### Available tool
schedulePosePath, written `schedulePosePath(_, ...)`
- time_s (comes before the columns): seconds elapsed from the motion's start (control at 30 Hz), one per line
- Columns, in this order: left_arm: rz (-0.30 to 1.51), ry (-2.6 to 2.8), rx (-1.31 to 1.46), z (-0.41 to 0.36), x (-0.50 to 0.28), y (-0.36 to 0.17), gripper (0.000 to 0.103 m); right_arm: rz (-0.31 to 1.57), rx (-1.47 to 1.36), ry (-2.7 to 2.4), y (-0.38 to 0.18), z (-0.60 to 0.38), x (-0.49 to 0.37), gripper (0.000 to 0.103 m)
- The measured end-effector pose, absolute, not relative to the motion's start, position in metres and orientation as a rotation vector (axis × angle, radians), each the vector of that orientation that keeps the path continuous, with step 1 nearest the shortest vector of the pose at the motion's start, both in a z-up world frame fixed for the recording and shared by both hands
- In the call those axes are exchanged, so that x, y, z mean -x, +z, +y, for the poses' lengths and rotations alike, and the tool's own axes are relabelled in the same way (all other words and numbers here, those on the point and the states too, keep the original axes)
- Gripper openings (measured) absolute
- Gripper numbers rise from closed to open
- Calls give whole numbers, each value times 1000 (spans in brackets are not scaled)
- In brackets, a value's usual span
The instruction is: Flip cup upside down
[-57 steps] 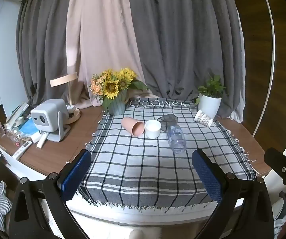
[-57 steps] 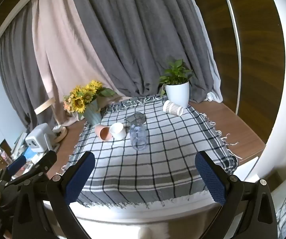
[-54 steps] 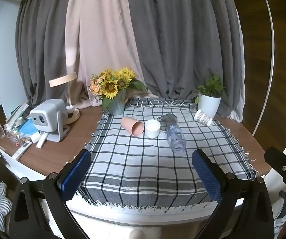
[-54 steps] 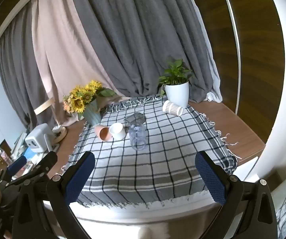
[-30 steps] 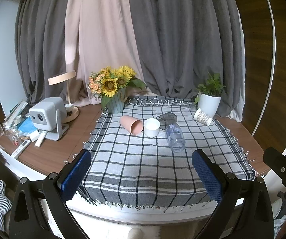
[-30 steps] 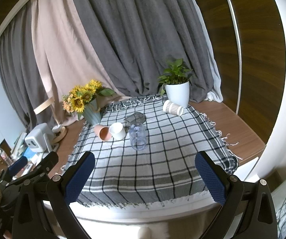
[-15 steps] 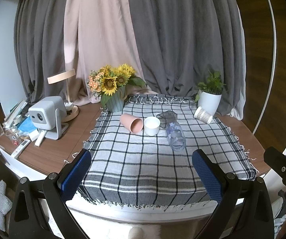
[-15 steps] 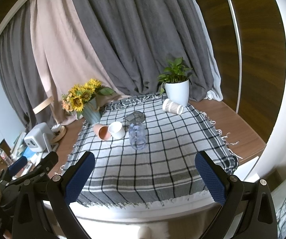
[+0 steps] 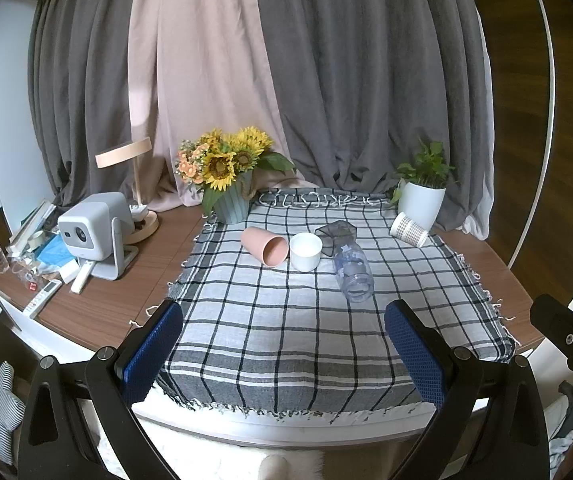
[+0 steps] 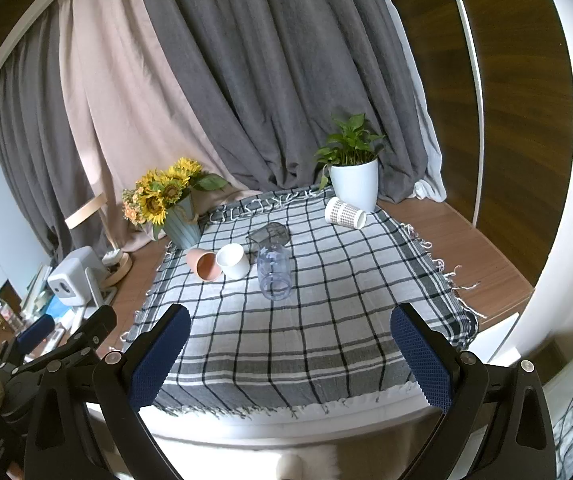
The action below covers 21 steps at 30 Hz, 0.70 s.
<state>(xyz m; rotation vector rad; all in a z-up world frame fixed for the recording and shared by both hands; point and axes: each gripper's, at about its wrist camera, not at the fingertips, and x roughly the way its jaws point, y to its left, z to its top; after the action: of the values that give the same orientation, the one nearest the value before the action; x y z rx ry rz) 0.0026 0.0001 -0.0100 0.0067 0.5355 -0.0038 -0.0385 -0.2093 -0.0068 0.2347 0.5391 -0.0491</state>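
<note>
On the checked cloth (image 9: 286,320) (image 10: 306,320) stand and lie several cups. A white cup (image 9: 305,251) (image 10: 233,261) stands upright, mouth up. A pink cup (image 9: 265,245) (image 10: 203,264) lies on its side left of it. A clear cup (image 9: 352,273) (image 10: 273,273) lies on its side to the right, a dark glass (image 9: 336,233) (image 10: 269,234) behind it. A white patterned cup (image 9: 408,230) (image 10: 344,212) lies near the plant pot. My left gripper (image 9: 284,354) and right gripper (image 10: 290,354) are both open and empty, held near the table's front edge.
A sunflower vase (image 9: 230,204) (image 10: 182,224) stands at the cloth's back left, a white plant pot (image 9: 422,204) (image 10: 354,184) at the back right. A projector (image 9: 94,232), a lamp (image 9: 134,184) and small clutter sit on the wooden table at left. Curtains hang behind.
Both grippers have crept slightly; the view shifted a little. The cups have not moved. Both grippers stay open.
</note>
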Motion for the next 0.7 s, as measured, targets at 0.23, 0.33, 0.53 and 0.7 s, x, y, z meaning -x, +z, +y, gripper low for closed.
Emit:
schedulePosePath(0.23, 538, -2, -8, -1, -3, -9, 103, 540, -236, -49, -7, -209, 38, 101)
schedulePosePath(0.33, 538, -2, -9, -1, -4, -9, 103, 540, -236, -48, -7, -209, 38, 101)
schedulePosePath(0.53, 539, -1, -8, 0, -3, -10, 103, 541, -236, -48, -7, -208, 37, 101)
schedulePosePath(0.7, 540, -2, -9, 0, -4, -10, 103, 541, -236, -49, -7, -209, 38, 101)
